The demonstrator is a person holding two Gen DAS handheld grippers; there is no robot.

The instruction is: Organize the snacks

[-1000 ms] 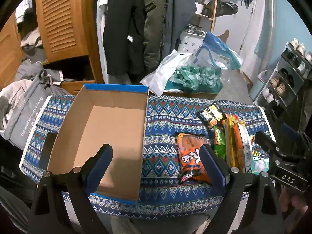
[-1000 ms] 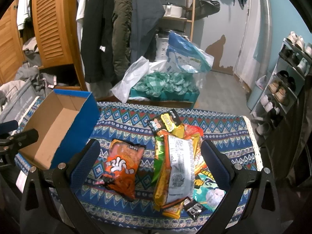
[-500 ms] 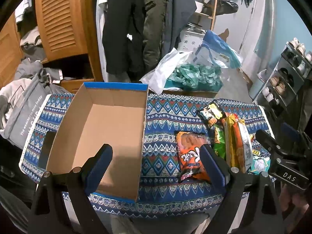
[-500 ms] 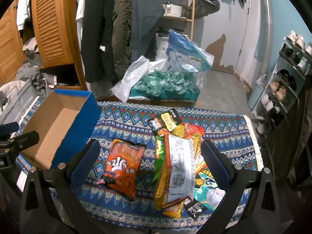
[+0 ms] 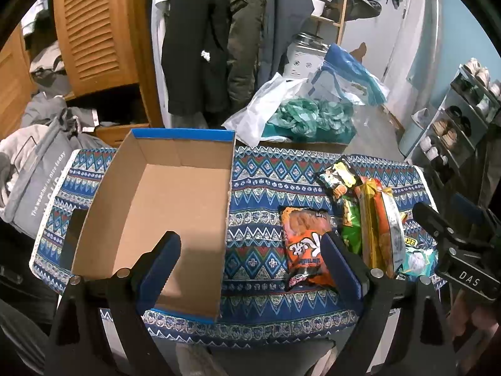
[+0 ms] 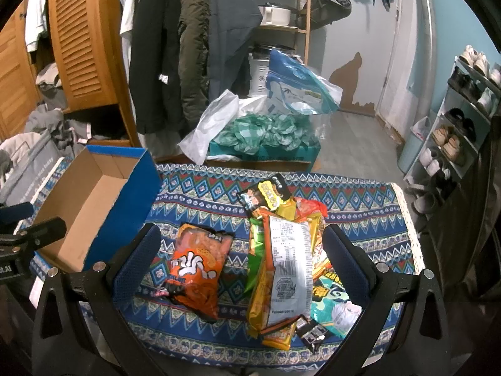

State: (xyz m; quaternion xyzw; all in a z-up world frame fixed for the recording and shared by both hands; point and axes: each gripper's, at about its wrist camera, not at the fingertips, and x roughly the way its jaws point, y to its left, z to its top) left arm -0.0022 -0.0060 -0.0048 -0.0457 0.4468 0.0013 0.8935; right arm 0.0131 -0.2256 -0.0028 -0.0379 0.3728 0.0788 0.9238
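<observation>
An open cardboard box with blue outer walls stands empty on the left of the patterned tablecloth. An orange snack bag lies alone to its right. Further right sits a pile of snack packets, a grey-backed one on top. My left gripper hovers open over the table's near edge, between box and orange bag. My right gripper hangs open above the orange bag and the pile. Both hold nothing.
A teal box with plastic bags stands on the floor behind the table. Coats hang by a wooden wardrobe. A shoe rack lines the right wall. Grey clothes and a bag lie left of the table.
Both views have shifted only slightly; the left gripper has crept a little toward the table. The snacks and the box lie as before.
</observation>
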